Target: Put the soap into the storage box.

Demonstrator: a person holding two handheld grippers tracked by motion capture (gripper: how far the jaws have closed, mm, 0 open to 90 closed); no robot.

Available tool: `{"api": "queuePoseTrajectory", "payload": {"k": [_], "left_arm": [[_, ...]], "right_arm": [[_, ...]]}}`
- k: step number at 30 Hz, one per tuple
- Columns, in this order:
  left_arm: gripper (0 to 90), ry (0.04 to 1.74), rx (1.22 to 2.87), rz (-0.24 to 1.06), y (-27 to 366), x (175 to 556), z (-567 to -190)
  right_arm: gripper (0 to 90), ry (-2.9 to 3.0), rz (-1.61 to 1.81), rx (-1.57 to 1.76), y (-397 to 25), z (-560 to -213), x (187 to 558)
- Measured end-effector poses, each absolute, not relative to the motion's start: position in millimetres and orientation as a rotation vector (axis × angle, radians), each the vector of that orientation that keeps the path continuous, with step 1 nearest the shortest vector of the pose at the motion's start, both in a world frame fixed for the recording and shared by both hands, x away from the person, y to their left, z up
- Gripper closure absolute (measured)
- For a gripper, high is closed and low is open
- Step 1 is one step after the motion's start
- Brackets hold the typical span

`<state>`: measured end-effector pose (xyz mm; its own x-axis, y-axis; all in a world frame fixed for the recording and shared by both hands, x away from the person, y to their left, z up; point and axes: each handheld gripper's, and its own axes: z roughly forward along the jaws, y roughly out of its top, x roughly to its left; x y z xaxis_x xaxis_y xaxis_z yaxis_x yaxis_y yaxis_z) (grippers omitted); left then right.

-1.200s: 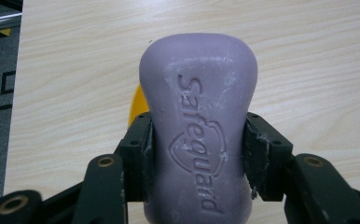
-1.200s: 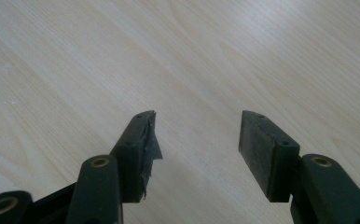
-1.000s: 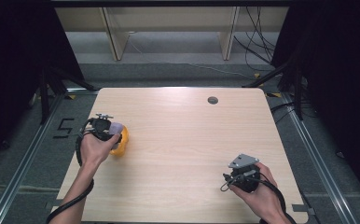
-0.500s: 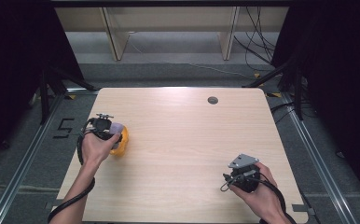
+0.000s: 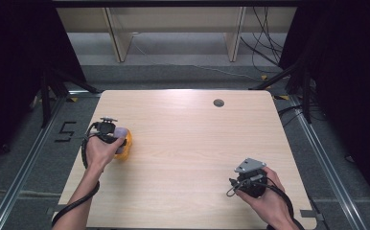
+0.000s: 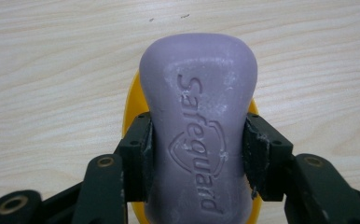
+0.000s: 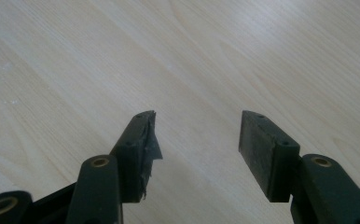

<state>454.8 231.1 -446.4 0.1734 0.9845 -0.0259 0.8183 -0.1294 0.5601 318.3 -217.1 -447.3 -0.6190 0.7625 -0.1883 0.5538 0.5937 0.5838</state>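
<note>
Scene: a person works two hand-held grippers over a pale wooden table (image 5: pixel 183 143), seen from above and along each tool's jaws.

Soap: a lilac soap bar (image 6: pixel 199 140), stamped with a brand name, sits over a yellow dish (image 6: pixel 130 116) near the table's left edge; in the high view the soap bar (image 5: pixel 121 136) and yellow dish (image 5: pixel 128 143) lie just beside the person's left hand (image 5: pixel 101 151).

Long axis: the bar runs straight ahead of the left gripper (image 6: pixel 199 156), lengthwise between its jaws, so the pads meet its two long flanks.

Left gripper: jaws closed onto the bar's sides at about mid-length, both pads touching it, the far end of the bar jutting well beyond them. Whether the bar rests in the dish or is raised just above it cannot be told.

Right gripper: the right gripper (image 7: pixel 197 140) is held over bare wood at the near right of the table, jaws spread wide with nothing between them; one pad (image 7: pixel 145 140) looks frayed.

Nearer hand: the left, by far; the right gripper (image 5: pixel 250 179) is well apart from the soap.

Likely next: a lift or a release by the left gripper, judged from its grip.
</note>
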Motion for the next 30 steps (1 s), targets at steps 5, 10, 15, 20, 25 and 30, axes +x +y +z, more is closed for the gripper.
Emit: {"api": "queuePoseTrajectory", "payload": {"k": [5,10,15,20,25,30], "left_arm": [[48.9,1.709,2.007,0.486,231.0,456.3,-450.5],[48.9,1.715,2.014,0.474,231.4,457.4,-452.8],[48.9,1.742,1.984,0.465,228.4,457.9,-455.0],[48.8,1.726,2.021,0.462,229.0,460.0,-455.9],[48.7,1.735,2.026,0.455,229.6,461.6,-457.5],[48.5,1.761,2.015,0.440,229.9,462.0,-459.7]], "right_arm": [[46.5,2.398,0.674,1.046,-217.1,-447.9,318.5],[46.5,2.397,0.673,1.036,-217.2,-448.3,318.8],[46.5,2.403,0.668,1.036,-217.2,-448.1,318.8],[46.5,2.398,0.673,1.035,-217.1,-448.4,318.8],[46.5,2.397,0.673,1.035,-217.2,-448.4,318.8],[46.5,2.402,0.671,1.033,-217.3,-448.3,318.9]]}}
